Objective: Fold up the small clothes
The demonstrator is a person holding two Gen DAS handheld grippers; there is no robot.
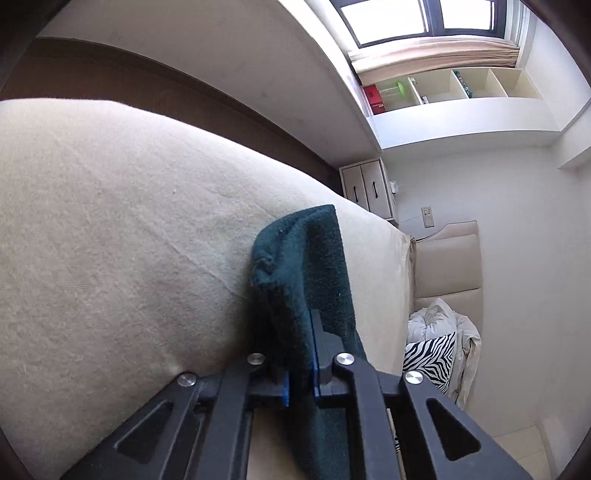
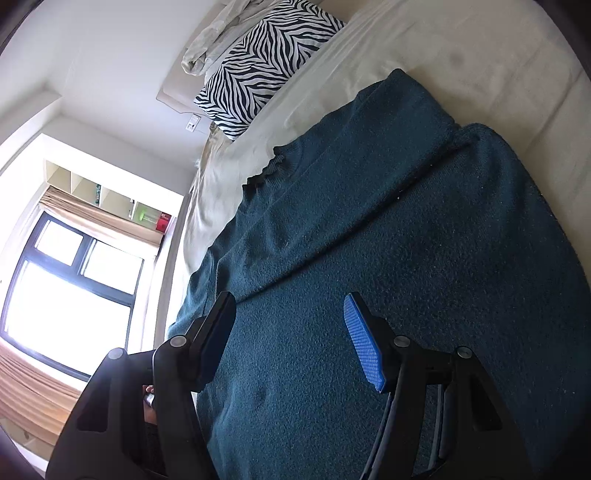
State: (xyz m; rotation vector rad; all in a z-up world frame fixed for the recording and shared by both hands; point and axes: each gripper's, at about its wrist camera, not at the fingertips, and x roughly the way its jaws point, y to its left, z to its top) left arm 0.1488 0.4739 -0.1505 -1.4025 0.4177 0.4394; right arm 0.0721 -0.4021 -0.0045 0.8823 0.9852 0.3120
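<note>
A dark teal knitted sweater [image 2: 369, 229] lies spread on a cream bed sheet [image 2: 461, 44], one sleeve folded across its body. My right gripper [image 2: 291, 332] is open just above the sweater's lower part, its blue pad [image 2: 364, 343] and black finger apart with only fabric beneath them. In the left wrist view, my left gripper [image 1: 301, 354] is shut on a fold of the teal sweater [image 1: 299, 258] and holds it up off the cream sheet [image 1: 110, 221], the cloth standing up between the fingers.
A zebra-print pillow [image 2: 266, 55] and a crumpled white duvet [image 2: 221, 33] lie at the head of the bed beside a padded headboard [image 1: 450, 266]. A window [image 2: 62, 291], wall shelves [image 1: 461, 85] and a small white cabinet [image 1: 365, 188] line the walls.
</note>
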